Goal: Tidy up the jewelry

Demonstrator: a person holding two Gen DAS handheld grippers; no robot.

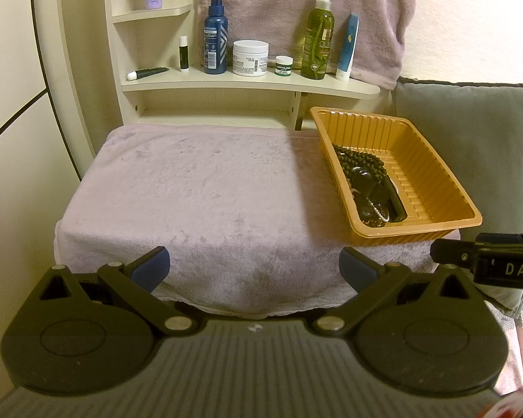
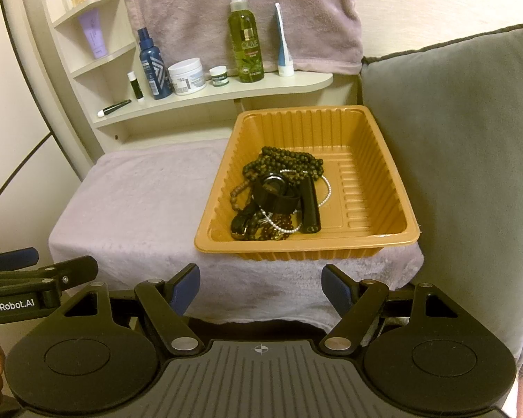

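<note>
Nearest: the right gripper (image 2: 260,287), jaws standing spread with nothing between them, is hovering just short of the near edge of the towel (image 2: 132,202). It is pointing down toward the tray (image 2: 383,181).

Beside it, to the left: the left gripper (image 1: 254,266), jaws likewise spread and holding nothing, is facing the bare middle of the towel. From its view the tray is sitting off to the right and farther away.

Next out: the tray, orange and ribbed, is resting on the right end of the towel, its long axis running near to far, its near rim overhanging the towel's edge slightly.

Inside it, toward the left and near part: the jewelry (image 2: 279,198) is lying in one tangled heap. Dark beads (image 2: 289,160) are filling the far side; a black tube (image 2: 310,209) is lying lengthwise, near to far; a pearl strand (image 2: 326,190) is looping around it; brown beads (image 2: 239,191) are trailing at the left.

Judgement: the heap is lying straight ahead of the right jaws and slightly beyond them, so the right hand is the nearer; the tube's axis suits a grip across it from left and right.

Farthest: a shelf (image 2: 226,95) of bottles.
</note>
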